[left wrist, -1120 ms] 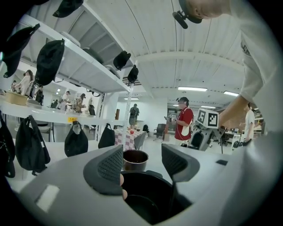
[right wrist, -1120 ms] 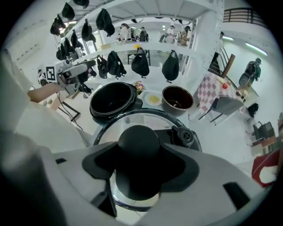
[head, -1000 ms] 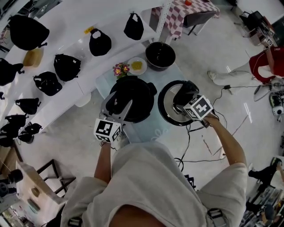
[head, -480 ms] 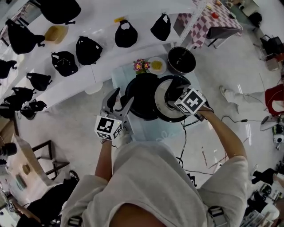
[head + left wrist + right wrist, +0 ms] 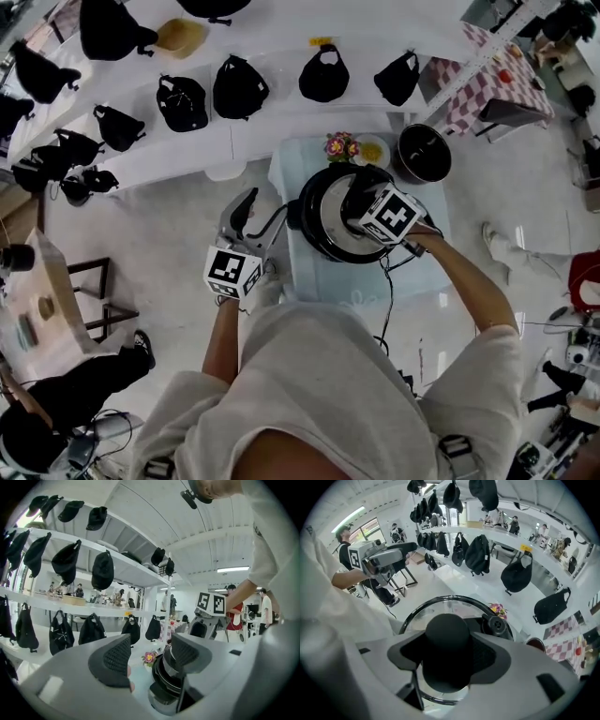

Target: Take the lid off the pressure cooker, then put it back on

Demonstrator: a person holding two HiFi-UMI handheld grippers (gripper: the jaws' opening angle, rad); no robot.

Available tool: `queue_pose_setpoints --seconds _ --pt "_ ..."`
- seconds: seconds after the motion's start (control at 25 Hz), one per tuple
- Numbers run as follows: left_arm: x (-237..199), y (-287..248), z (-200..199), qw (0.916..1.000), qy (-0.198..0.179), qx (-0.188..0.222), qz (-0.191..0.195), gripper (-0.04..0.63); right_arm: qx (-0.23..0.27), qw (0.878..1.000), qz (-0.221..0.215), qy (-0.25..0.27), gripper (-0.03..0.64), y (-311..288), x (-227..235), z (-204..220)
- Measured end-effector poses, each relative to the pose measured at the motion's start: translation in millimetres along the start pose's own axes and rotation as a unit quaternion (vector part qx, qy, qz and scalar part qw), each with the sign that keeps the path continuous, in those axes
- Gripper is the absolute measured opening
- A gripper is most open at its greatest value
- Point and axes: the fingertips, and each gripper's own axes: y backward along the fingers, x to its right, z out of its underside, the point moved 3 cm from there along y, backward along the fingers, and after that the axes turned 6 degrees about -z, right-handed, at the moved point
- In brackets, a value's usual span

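Observation:
The black pressure cooker (image 5: 314, 202) stands on a small pale blue table (image 5: 323, 277). Its glass lid (image 5: 330, 217), black-rimmed, lies over the cooker's mouth; I cannot tell whether it rests on it. My right gripper (image 5: 358, 202) points steeply down and is shut on the lid's black knob (image 5: 446, 639), which fills the gap between the pads of the right gripper (image 5: 447, 657). My left gripper (image 5: 253, 208) hovers just left of the cooker, open and holding nothing. In the left gripper view, the left gripper (image 5: 150, 658) looks toward the cooker (image 5: 166, 691).
Behind the cooker are a small bunch of flowers (image 5: 336, 145), a plate of yellow food (image 5: 372, 151) and a black pot (image 5: 422, 152). A long white shelf (image 5: 253, 112) carries black caps and bags. A checkered table (image 5: 487, 80) stands at the far right. A cable (image 5: 386, 300) hangs off the table's front.
The right gripper carried the lid leftward from the table beside the cooker to over the cooker. The left gripper drew away from the cooker's body to its left.

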Motion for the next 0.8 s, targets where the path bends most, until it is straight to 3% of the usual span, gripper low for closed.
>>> queue_pose_setpoints --seconds 0.24,0.8 --pt "-11.0 10.9 2.6 0.9998 0.005 -0.001 -0.019 0.255 -0.015 0.999 -0.009 0.029 0.273 -21.3 -3.7 -18.5" --pt "-10.0 0.7 5.2 0.9999 0.007 -0.007 -0.013 0.255 -0.034 0.999 -0.022 0.036 0.273 -49.3 12.0 -17.2"
